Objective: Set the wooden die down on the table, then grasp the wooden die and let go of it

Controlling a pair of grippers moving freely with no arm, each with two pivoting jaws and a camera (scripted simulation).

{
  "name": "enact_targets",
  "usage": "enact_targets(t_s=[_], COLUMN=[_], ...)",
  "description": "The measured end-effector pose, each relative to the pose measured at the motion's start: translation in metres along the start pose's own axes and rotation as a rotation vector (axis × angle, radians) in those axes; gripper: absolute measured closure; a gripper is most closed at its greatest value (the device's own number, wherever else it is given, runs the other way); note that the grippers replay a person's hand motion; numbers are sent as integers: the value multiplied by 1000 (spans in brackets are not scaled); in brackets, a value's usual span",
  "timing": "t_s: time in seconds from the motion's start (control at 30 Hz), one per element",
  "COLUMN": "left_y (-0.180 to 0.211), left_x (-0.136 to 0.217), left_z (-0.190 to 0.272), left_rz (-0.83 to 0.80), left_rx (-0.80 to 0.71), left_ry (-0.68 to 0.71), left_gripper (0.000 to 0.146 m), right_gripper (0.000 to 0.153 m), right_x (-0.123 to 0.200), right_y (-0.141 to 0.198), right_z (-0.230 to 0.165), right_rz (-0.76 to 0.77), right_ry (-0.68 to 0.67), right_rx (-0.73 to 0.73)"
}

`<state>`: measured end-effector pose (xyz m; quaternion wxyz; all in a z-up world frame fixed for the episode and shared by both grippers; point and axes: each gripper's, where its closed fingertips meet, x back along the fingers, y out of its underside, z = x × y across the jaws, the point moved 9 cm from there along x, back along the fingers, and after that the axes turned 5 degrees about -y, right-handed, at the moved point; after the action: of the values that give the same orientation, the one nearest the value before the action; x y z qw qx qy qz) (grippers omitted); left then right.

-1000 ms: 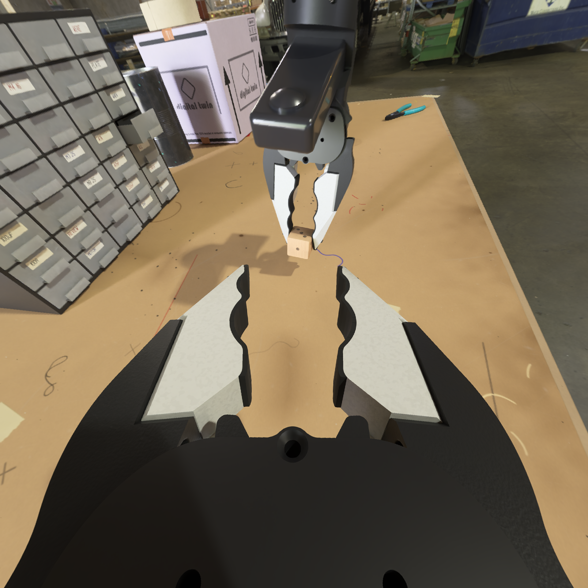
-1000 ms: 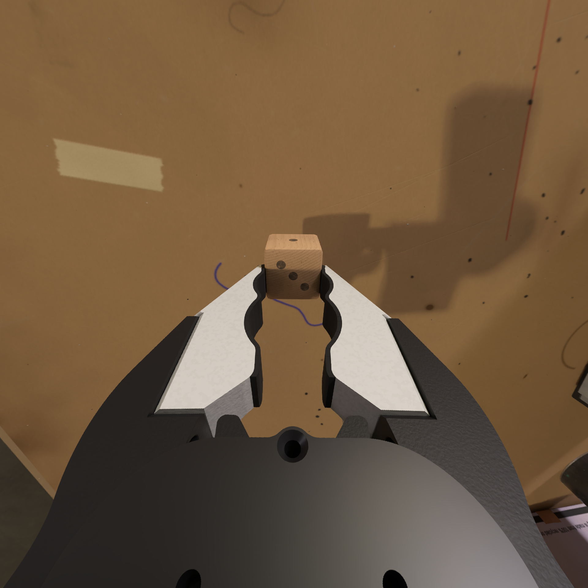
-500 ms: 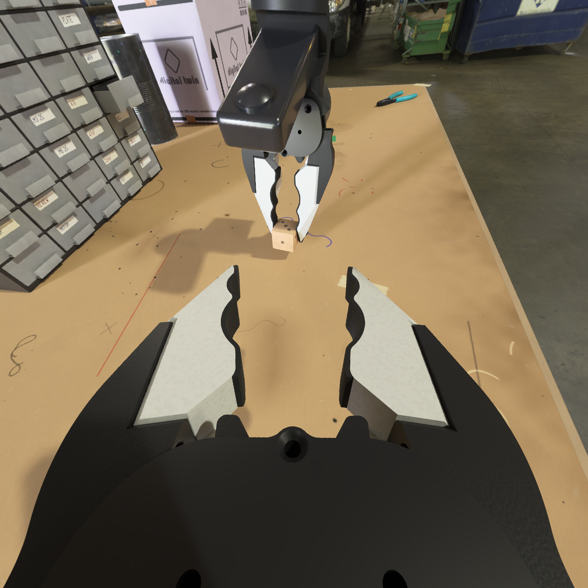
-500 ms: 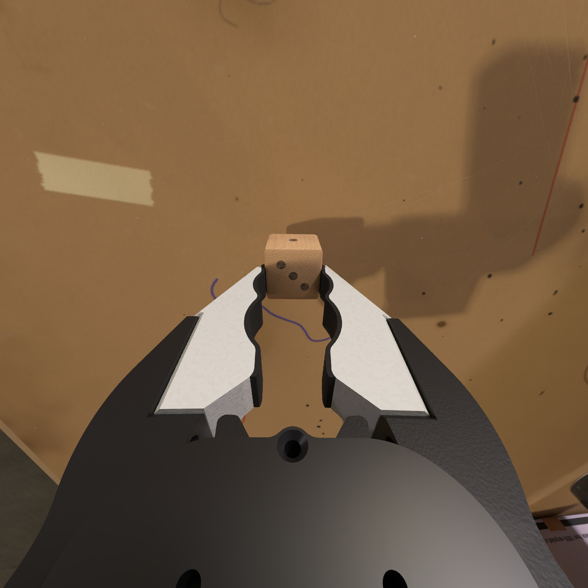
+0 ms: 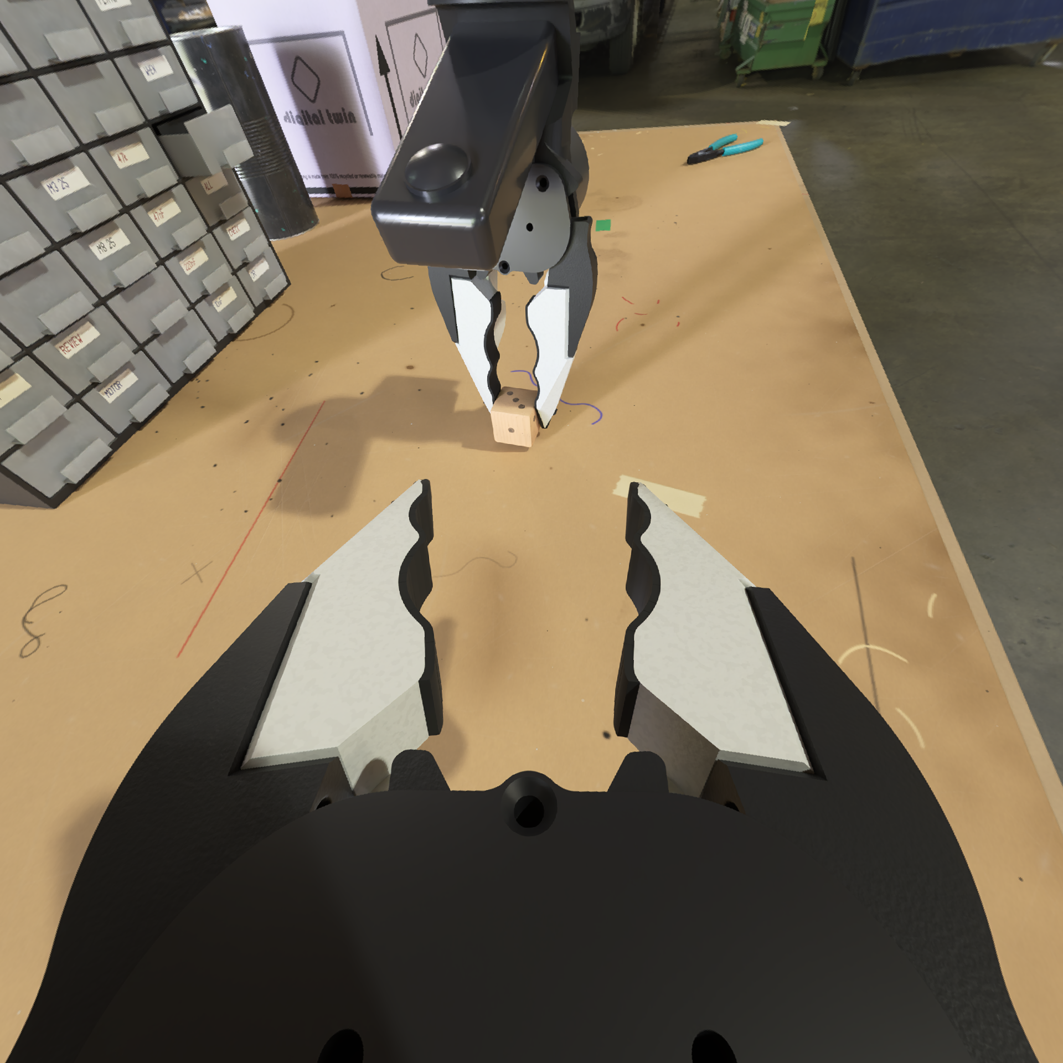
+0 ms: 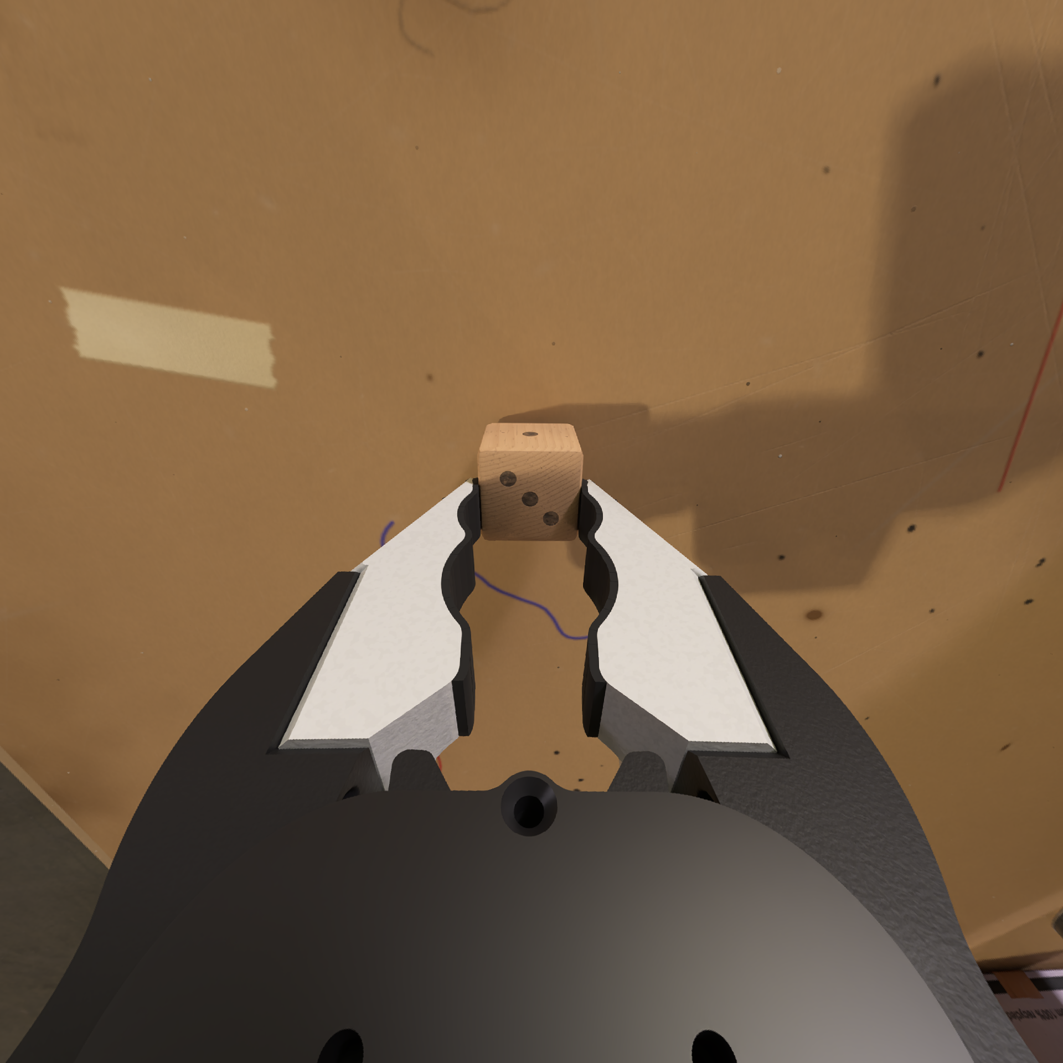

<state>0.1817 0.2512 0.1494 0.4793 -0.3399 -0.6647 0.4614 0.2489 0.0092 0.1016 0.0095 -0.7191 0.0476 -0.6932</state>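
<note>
The wooden die [image 6: 529,489] is a small pale cube with dark pips. My right gripper [image 6: 529,486] is shut on it, with both fingertips pinching its sides. In the left wrist view the right gripper [image 5: 517,411] points steeply down, and the die [image 5: 513,425] sits at the brown table [image 5: 748,402], touching it or just above it. The die's shadow meets its base. My left gripper [image 5: 528,489] is open and empty. It hovers over the table a short way in front of the die, with its fingers pointing at it.
A grey drawer cabinet [image 5: 103,259] stands at the left, with a metal can [image 5: 253,132] and a white cardboard box [image 5: 328,103] behind it. Teal pliers [image 5: 725,149] lie at the far right corner. A tape strip [image 6: 172,336] is stuck near the die. The table's edge [image 5: 920,460] runs along the right.
My right gripper has come down with the die, from above the table to its surface. My left gripper's jaws have spread wider.
</note>
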Motion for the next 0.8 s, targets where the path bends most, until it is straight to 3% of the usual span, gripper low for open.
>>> enact_targets(t_s=[0.8], left_y=[3], left_x=[-1], left_z=[2], left_rz=[-18], left_rx=[-15], left_ry=[10], left_gripper=[79], right_gripper=[115], right_x=[1], right_y=[-1], right_z=[1], right_rz=[3], right_ry=[12], right_rx=[-1])
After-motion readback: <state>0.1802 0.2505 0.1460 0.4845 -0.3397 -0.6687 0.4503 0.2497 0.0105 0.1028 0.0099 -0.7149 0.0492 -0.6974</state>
